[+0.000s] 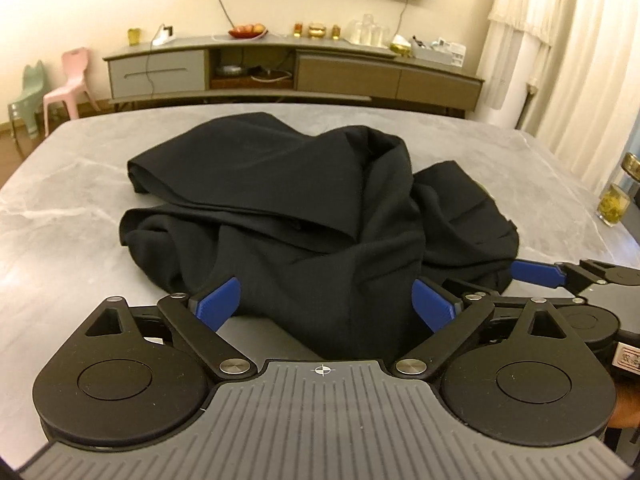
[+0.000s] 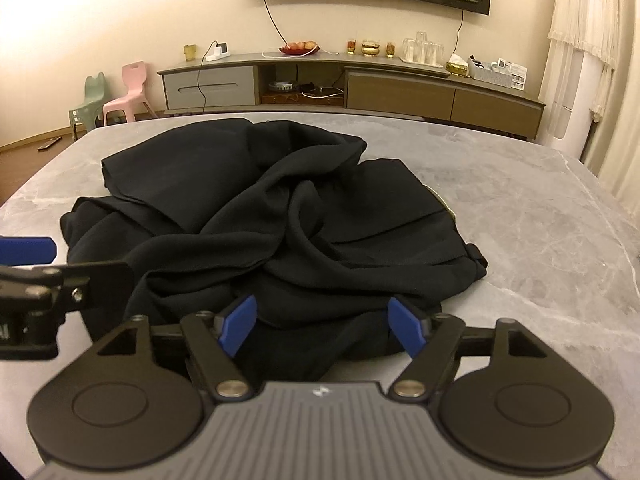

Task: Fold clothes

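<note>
A crumpled black garment of thin, matte woven fabric (image 1: 288,216) lies heaped in soft twisted folds in the middle of a grey marble-patterned table (image 1: 64,208), its smooth surface veined with pale streaks. What kind of garment it is cannot be made out, since the folds hide its outline and its near edge runs under the tools. The left gripper (image 1: 326,300), black with blue flat finger pads, has its jaws spread wide with the near hem of the cloth lying between them, not pinched. The right gripper (image 2: 322,324) likewise has its jaws spread wide over the cloth's near edge, gripping nothing.
</note>
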